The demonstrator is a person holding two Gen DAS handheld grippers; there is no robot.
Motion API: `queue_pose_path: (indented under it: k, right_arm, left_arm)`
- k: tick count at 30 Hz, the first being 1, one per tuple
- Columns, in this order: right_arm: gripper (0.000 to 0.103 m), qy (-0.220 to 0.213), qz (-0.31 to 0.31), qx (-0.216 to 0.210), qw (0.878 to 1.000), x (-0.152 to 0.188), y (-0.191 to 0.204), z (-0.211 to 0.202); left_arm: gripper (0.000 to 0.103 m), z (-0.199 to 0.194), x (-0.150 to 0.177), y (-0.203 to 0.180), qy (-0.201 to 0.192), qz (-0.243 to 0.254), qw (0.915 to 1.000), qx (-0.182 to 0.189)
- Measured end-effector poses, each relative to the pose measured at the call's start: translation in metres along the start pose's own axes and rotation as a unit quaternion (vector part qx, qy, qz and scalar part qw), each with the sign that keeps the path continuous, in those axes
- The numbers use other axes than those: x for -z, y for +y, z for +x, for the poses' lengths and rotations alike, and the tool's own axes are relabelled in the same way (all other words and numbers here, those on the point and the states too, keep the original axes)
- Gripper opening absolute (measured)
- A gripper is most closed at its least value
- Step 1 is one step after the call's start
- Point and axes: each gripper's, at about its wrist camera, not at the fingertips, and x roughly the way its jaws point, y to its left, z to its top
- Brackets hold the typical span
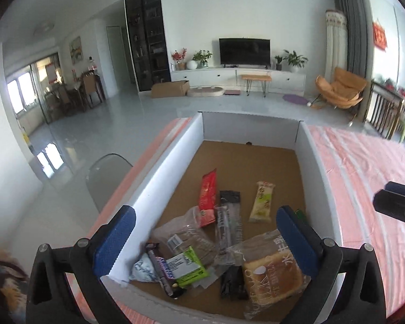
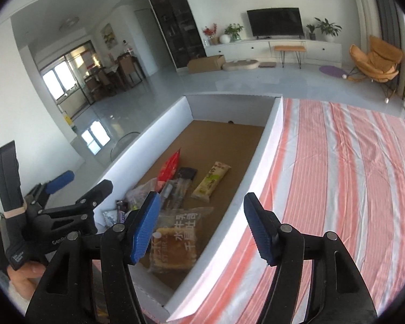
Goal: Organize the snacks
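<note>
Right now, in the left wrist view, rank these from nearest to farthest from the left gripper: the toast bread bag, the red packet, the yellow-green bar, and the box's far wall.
1. toast bread bag: right by the left gripper, at its right finger.
2. and 3. red packet, centre-left, and yellow-green bar, centre-right: too close to call.
4. box's far wall: at the back.

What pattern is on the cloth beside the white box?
The cloth has salmon-pink and white stripes, clearest in the right wrist view, beside the white box.
</note>
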Motion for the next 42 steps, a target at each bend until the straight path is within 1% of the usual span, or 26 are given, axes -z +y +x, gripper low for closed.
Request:
queue_pose_path:
  k: [3, 5, 7, 10, 11, 12, 17, 20, 23, 25, 27, 28, 29, 31, 32, 39, 42]
  right_arm:
    - [0.069, 0.0, -0.019, 0.008, 1.0, 0.008, 0.007, -0.007]
    - [0.072, 0.002, -0.037, 0.018, 0.999, 0.013, 0.014, -0.009]
    - [0.072, 0.009, -0.051, 0.027, 0.998, 0.015, 0.019, -0.009]
    - [0.074, 0.022, -0.056, 0.036, 0.998, 0.017, 0.023, -0.011]
    - [0.077, 0.026, -0.055, 0.04, 0.997, 0.017, 0.024, -0.011]
    - [0.077, 0.029, -0.052, 0.045, 0.997, 0.016, 0.025, -0.011]
    - [0.078, 0.044, -0.04, 0.06, 0.996, 0.015, 0.03, -0.011]
    - [0.078, 0.051, -0.04, 0.064, 0.996, 0.015, 0.035, -0.009]
    - [0.078, 0.052, -0.044, 0.071, 0.995, 0.015, 0.041, -0.008]
    - [0.078, 0.053, -0.044, 0.075, 0.995, 0.017, 0.042, -0.007]
    - [0.078, 0.055, -0.043, 0.077, 0.995, 0.016, 0.044, -0.006]
    - [0.078, 0.054, -0.043, 0.078, 0.995, 0.016, 0.044, -0.006]
    - [0.078, 0.054, -0.044, 0.079, 0.994, 0.016, 0.044, -0.006]
    - [0.078, 0.055, -0.046, 0.083, 0.994, 0.017, 0.046, -0.006]
    - [0.078, 0.056, -0.046, 0.084, 0.994, 0.017, 0.046, -0.006]
    - [0.078, 0.06, -0.048, 0.085, 0.993, 0.016, 0.049, -0.005]
    - [0.078, 0.059, -0.053, 0.083, 0.993, 0.017, 0.051, -0.005]
  left_arm:
    - [0.103, -0.005, 0.0, -0.006, 0.008, 0.0, 0.9996, -0.028]
    - [0.103, -0.008, -0.003, -0.009, 0.013, -0.002, 0.9992, -0.038]
    - [0.103, -0.007, -0.003, -0.007, 0.021, -0.011, 0.9991, -0.035]
    - [0.103, -0.006, 0.001, -0.003, 0.033, -0.023, 0.9988, -0.026]
    - [0.103, -0.008, 0.002, -0.003, 0.033, -0.023, 0.9988, -0.029]
    - [0.103, -0.009, 0.001, -0.004, 0.032, -0.022, 0.9987, -0.032]
    - [0.103, -0.011, 0.004, -0.002, 0.033, -0.025, 0.9989, -0.021]
    - [0.103, -0.013, 0.005, -0.001, 0.025, -0.022, 0.9992, -0.02]
    - [0.103, -0.016, 0.004, -0.004, 0.016, -0.004, 0.9993, -0.034]
    - [0.103, -0.019, 0.004, -0.007, 0.009, 0.015, 0.9985, -0.051]
    - [0.103, -0.02, 0.003, -0.008, 0.015, 0.018, 0.9973, -0.069]
    - [0.103, -0.019, 0.002, -0.006, 0.024, 0.013, 0.9971, -0.07]
    - [0.103, -0.019, 0.002, -0.004, 0.031, 0.008, 0.9975, -0.063]
    - [0.103, -0.021, 0.003, 0.0, 0.031, -0.002, 0.9987, -0.042]
    - [0.103, -0.021, 0.004, 0.002, 0.031, -0.004, 0.9988, -0.037]
    - [0.103, -0.024, 0.004, 0.002, 0.035, -0.005, 0.9991, -0.022]
    - [0.103, -0.024, 0.003, 0.003, 0.033, -0.004, 0.9992, -0.022]
